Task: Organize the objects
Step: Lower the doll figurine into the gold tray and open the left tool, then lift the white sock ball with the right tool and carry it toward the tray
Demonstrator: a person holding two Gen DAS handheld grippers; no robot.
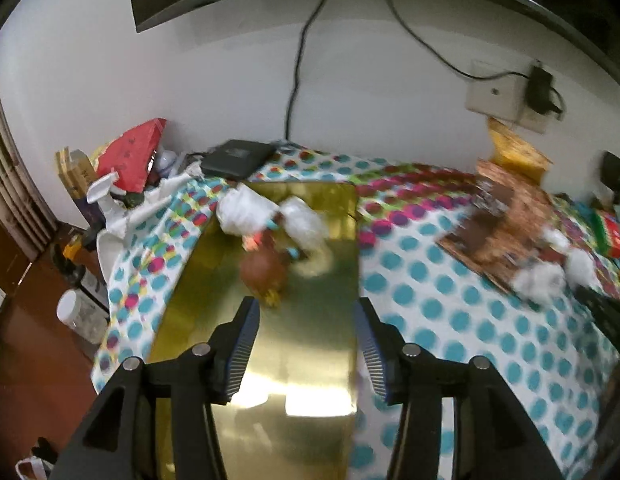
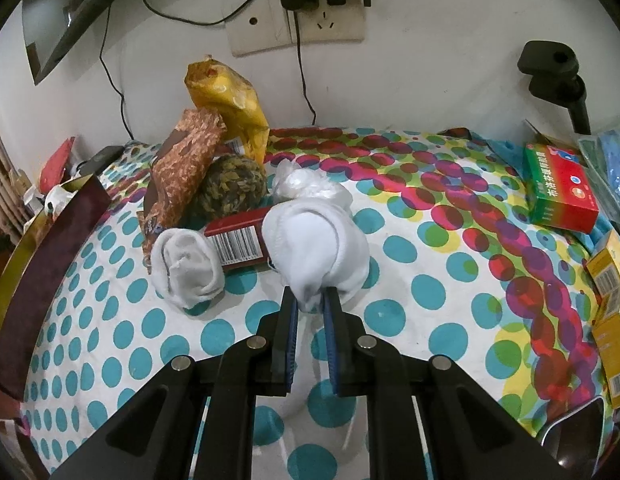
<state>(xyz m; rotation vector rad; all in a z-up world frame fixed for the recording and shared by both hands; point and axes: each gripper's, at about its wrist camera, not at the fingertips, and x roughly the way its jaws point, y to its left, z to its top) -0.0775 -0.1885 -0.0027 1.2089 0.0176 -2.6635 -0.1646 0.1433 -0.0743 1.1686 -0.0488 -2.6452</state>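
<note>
My left gripper (image 1: 307, 312) is open and empty above a shiny gold box (image 1: 269, 352). The box holds two white rolled socks (image 1: 245, 212) and a brown round toy (image 1: 265, 270). My right gripper (image 2: 312, 302) is shut on a white rolled sock (image 2: 316, 252) on the dotted tablecloth (image 2: 410, 288). A second white rolled sock (image 2: 185, 266) lies to its left. The gold box's dark red outer wall (image 2: 49, 264) shows at the left edge of the right wrist view.
Behind the held sock lie a red carton (image 2: 237, 240), a brown snack bag (image 2: 185, 168), a yellow bag (image 2: 225, 100) and a yarn ball (image 2: 229, 186). Medicine boxes (image 2: 558, 188) sit at the right. A black device (image 1: 237, 158) and clutter sit at the back left.
</note>
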